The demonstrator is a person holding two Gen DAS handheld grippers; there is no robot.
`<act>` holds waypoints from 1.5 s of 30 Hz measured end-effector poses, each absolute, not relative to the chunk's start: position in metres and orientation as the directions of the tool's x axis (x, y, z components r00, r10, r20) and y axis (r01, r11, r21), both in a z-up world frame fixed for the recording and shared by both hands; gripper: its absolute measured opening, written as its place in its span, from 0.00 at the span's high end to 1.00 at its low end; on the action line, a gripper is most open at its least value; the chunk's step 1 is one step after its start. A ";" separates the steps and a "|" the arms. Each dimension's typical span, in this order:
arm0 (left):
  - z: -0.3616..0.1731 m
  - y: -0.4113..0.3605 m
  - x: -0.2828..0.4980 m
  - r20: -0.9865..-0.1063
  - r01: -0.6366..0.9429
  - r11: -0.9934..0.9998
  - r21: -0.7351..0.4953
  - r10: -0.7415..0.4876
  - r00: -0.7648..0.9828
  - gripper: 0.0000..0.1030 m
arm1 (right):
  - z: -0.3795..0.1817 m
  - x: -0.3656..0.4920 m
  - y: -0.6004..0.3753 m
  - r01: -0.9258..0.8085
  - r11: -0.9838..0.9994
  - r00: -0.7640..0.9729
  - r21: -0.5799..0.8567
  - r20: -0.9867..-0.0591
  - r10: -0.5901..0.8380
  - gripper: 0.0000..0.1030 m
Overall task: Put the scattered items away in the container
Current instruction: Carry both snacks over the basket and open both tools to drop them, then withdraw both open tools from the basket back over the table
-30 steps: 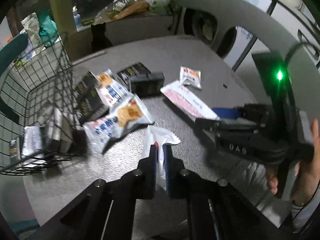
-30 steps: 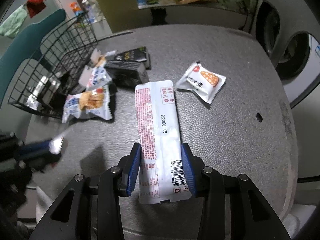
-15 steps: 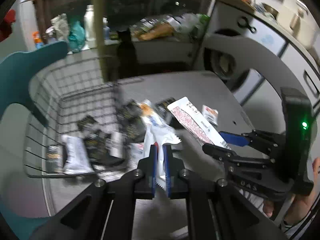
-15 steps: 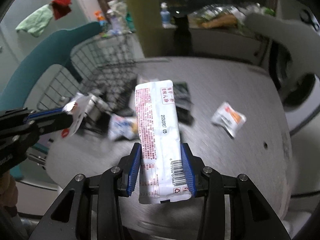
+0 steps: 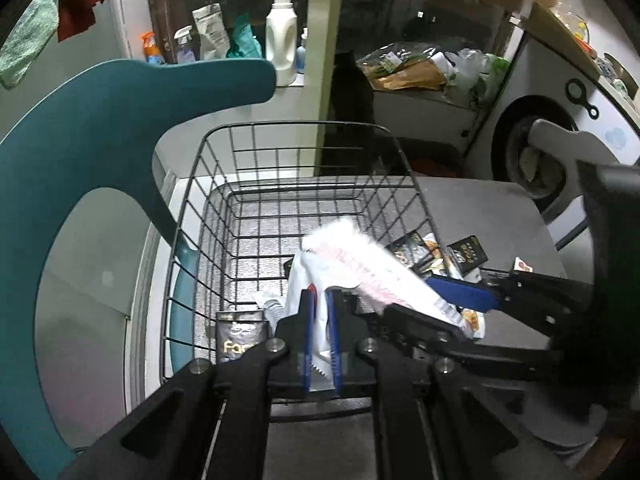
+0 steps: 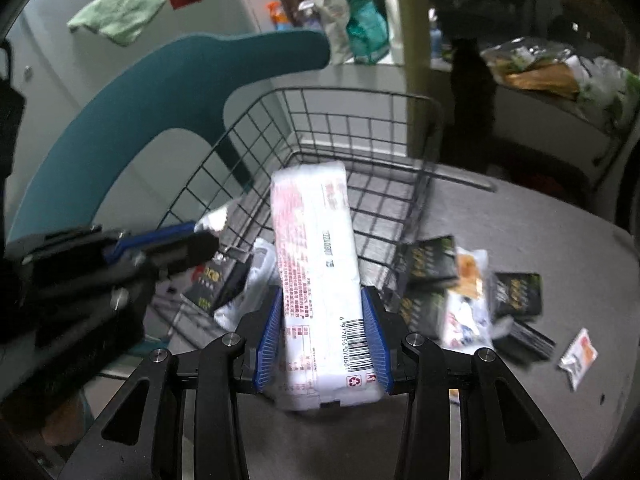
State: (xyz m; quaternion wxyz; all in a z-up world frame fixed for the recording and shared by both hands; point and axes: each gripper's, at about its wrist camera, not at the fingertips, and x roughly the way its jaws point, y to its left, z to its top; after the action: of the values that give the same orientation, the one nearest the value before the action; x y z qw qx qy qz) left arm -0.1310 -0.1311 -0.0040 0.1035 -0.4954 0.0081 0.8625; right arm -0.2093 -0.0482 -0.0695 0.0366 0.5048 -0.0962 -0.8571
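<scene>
Right wrist view, long packet (image 6: pixel 320 280) blurred, basket (image 6: pixel 360 96) partly hidden

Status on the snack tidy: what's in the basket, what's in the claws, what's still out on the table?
Done: a few packets lie in the wire basket, including a dark box.
In hand: the left claw pinches a thin white packet; the right claw grips a long white pack. Both are at the basket.
Left: dark boxes, snack bags and a small orange sachet remain on the grey table.
</scene>
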 end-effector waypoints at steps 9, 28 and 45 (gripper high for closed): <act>-0.011 -0.142 -0.133 -0.866 -0.134 -0.985 -0.106 0.157 -0.474 0.73 | -0.082 -0.227 -0.056 -0.028 -0.980 -0.467 0.198 -0.869 -0.162 0.69; 0.019 -0.058 -0.077 -0.838 -0.281 -0.937 -0.209 0.320 -0.442 0.36 | -0.054 -0.120 0.039 -0.177 -0.964 -0.540 0.198 -0.839 -0.073 0.62; -0.084 0.007 -0.046 -0.924 -0.318 -0.929 -0.190 0.279 -0.263 0.36 | -0.134 -0.108 0.136 -0.396 -0.886 -0.528 0.240 -0.849 0.006 0.62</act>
State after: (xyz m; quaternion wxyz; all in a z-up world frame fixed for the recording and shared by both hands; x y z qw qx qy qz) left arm -0.0456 0.0072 -0.0844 0.1878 -0.5771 0.0171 0.7946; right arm -0.1083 0.1362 -0.1340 -0.1184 0.4712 -0.2068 -0.8492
